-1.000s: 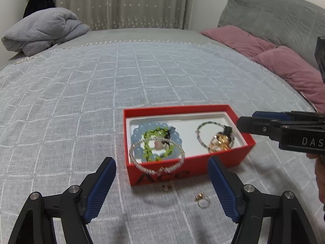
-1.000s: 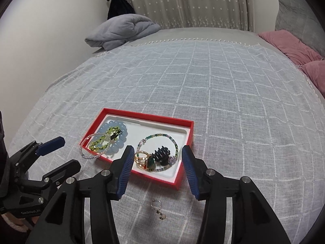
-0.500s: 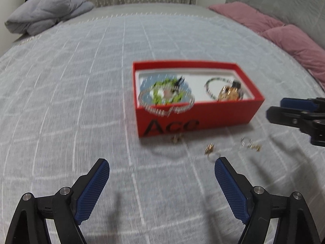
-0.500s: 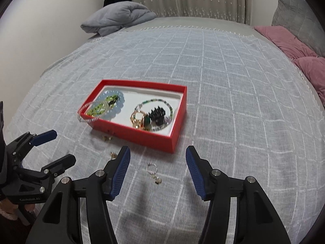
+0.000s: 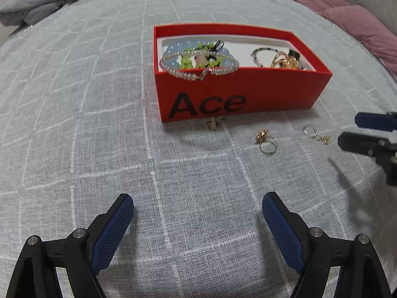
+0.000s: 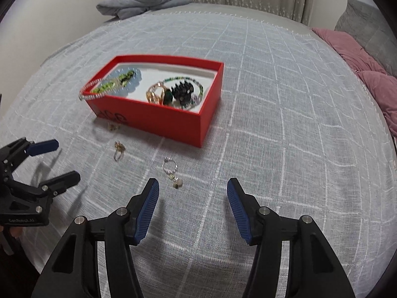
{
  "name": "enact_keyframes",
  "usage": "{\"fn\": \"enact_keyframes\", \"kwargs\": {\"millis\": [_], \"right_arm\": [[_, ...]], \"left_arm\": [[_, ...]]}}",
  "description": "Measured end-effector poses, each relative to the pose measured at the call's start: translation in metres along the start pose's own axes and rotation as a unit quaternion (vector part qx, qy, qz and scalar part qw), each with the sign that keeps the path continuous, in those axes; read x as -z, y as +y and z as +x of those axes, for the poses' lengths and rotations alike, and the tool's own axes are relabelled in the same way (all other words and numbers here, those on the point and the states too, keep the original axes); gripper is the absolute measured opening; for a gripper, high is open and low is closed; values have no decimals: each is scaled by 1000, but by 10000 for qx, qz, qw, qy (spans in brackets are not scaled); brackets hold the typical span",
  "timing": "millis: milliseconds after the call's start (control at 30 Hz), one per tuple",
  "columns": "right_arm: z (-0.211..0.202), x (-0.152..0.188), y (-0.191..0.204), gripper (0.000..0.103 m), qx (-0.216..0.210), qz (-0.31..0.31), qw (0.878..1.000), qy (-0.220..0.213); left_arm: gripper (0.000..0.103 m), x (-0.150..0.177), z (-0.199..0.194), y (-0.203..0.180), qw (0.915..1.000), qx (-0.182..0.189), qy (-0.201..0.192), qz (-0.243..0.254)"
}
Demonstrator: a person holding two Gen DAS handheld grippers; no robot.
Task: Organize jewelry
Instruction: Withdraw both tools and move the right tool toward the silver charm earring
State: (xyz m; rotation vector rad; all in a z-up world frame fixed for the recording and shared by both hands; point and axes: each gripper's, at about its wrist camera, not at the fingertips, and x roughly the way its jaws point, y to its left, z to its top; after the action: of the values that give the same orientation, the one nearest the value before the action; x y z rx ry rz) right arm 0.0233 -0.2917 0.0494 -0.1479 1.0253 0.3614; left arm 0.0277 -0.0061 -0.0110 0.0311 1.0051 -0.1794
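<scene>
Left wrist alone reads "Ace" on the red box point(image 5: 238, 94); both hand-held grippers gape empty.

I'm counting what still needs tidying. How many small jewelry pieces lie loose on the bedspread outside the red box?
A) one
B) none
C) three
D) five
C: outside the red box lie a small gold earring at its front wall, a gold ring, and a silver hoop earring.

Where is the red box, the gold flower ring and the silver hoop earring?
Red cardboard box point(image 5: 273, 92), left wrist view, front wall.
Gold ring with flower top point(image 5: 268, 146), left wrist view, band.
Silver hoop earring with dangling charm point(image 6: 169, 166), right wrist view, hoop.
</scene>
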Motion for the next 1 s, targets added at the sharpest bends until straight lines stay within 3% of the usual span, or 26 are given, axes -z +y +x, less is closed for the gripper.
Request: {"fn": "enact_keyframes", "kwargs": {"millis": [233, 600, 700, 767, 1000], "right_arm": [[15, 11, -2, 60, 95, -120, 9994, 321], [21, 9, -3, 59, -281, -252, 9990, 243], [23, 8, 2, 48, -268, -486, 9983, 198], [23, 6, 6, 35, -298, -582, 9977, 163], [29, 3, 6, 29, -367, -723, 9966, 117]], "left_arm": [[88, -3, 10, 0, 9997, -92, 181, -108], [88, -8, 9, -8, 9998, -44, 168, -17], [88, -10, 11, -7, 9998, -47, 183, 1], [88, -11, 11, -6, 9998, -37, 184, -1], [88, -10, 12, -3, 9998, -41, 171, -14]]}}
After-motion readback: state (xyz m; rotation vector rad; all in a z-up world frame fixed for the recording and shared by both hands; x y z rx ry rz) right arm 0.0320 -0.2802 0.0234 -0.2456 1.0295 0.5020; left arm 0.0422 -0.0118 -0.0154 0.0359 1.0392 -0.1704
